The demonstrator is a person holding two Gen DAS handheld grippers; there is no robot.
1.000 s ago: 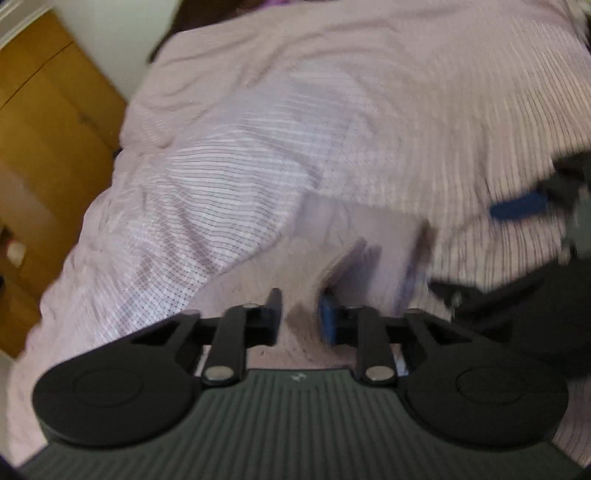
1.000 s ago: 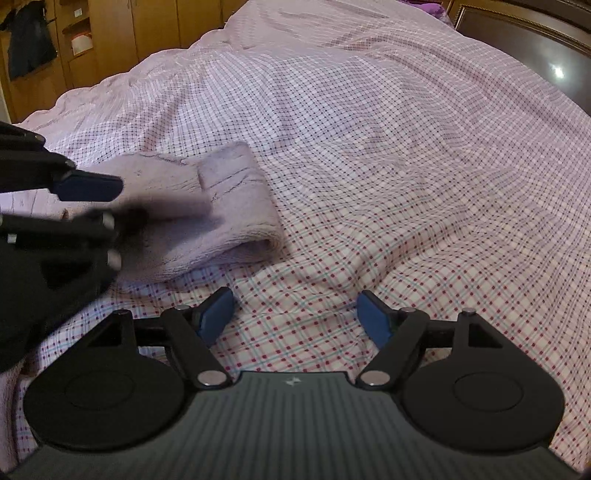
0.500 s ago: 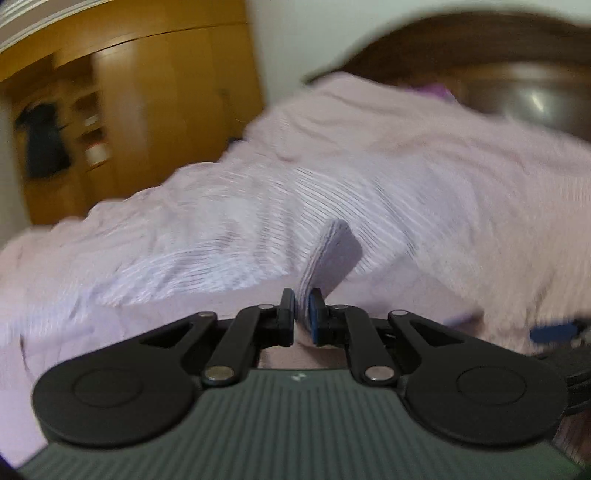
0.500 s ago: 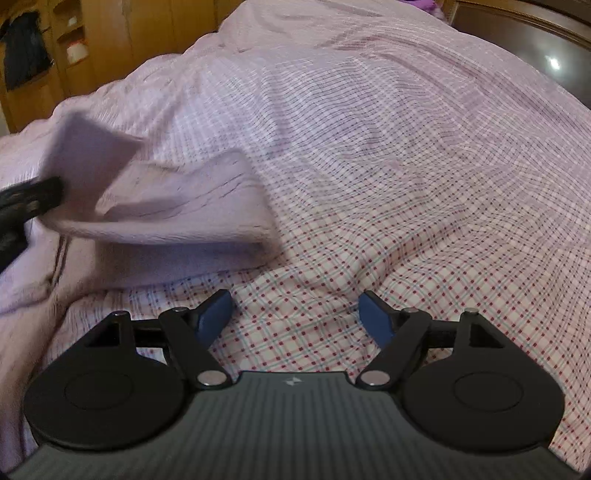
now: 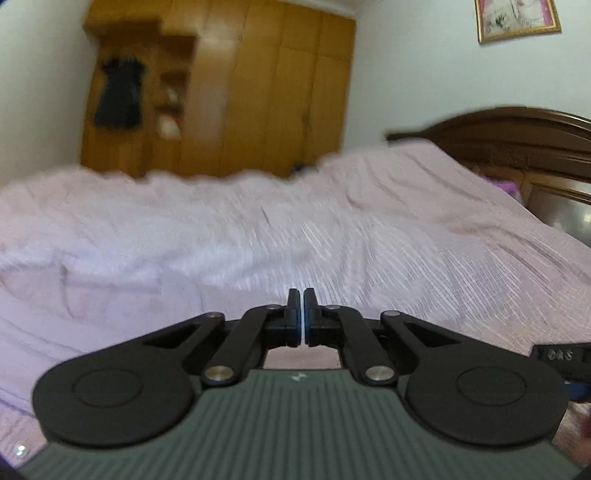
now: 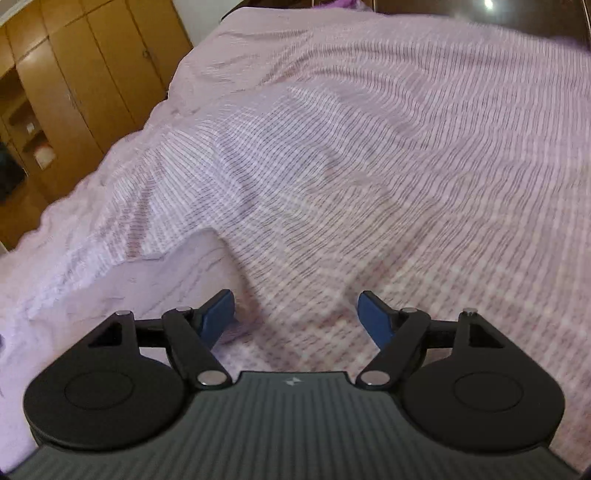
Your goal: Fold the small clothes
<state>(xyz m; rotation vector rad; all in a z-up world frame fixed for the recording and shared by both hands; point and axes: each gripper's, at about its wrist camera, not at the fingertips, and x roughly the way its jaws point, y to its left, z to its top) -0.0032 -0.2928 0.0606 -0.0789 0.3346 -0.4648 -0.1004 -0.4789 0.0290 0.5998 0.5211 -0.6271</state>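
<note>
A small pale lilac fleece garment (image 6: 162,280) lies on the checked bedspread (image 6: 369,166), just ahead and left of my right gripper (image 6: 297,314), which is open and empty with its left finger over the garment's edge. In the left wrist view my left gripper (image 5: 303,317) is shut, and I see no cloth showing between its pads. Pinkish cloth (image 5: 303,360) shows just below the fingers; the view is blurred and tilted up over the bedspread (image 5: 332,236). Part of the right gripper (image 5: 561,356) shows at the right edge.
A wooden wardrobe (image 5: 229,96) with a dark garment hanging (image 5: 118,92) stands beyond the bed. A dark wooden headboard (image 5: 517,133) is at the right. A framed picture (image 5: 517,18) hangs on the wall. The wardrobe also shows in the right wrist view (image 6: 85,74).
My left gripper closed on a flap of the lilac garment and lifted it; now it points higher across the bed with no cloth visible in it. My right gripper swung left toward the garment.
</note>
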